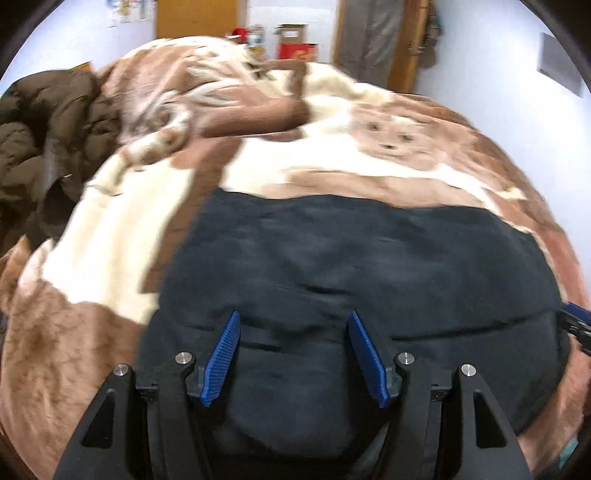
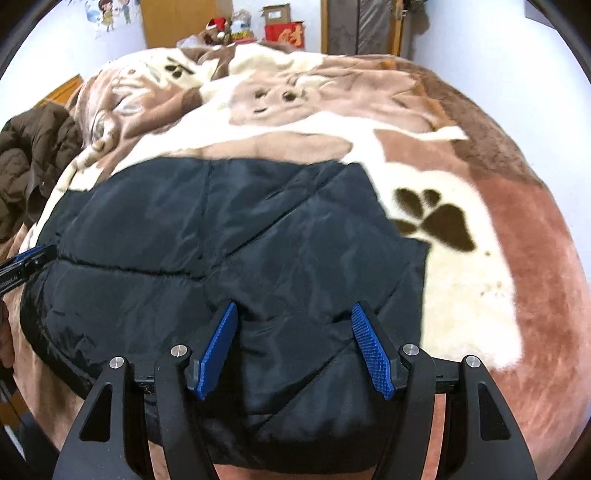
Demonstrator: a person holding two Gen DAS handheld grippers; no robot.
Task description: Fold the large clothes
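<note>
A black quilted jacket [image 1: 369, 266] lies folded into a compact block on a brown and cream animal-print blanket [image 1: 110, 236]. It also shows in the right wrist view [image 2: 207, 236]. My left gripper [image 1: 293, 321] is open, its blue pads spread above the jacket's near edge. My right gripper [image 2: 293, 314] is open too, above the jacket's near right part. The right gripper's tip shows at the far right of the left wrist view [image 1: 576, 321]. The left gripper's tip shows at the left of the right wrist view [image 2: 26, 262].
A brown puffer coat [image 1: 40, 140] is heaped at the bed's left side, also in the right wrist view [image 2: 33, 155]. Red boxes [image 2: 284, 31] and small items stand against the far wall by wooden doors. The blanket [image 2: 480, 206] covers the whole bed.
</note>
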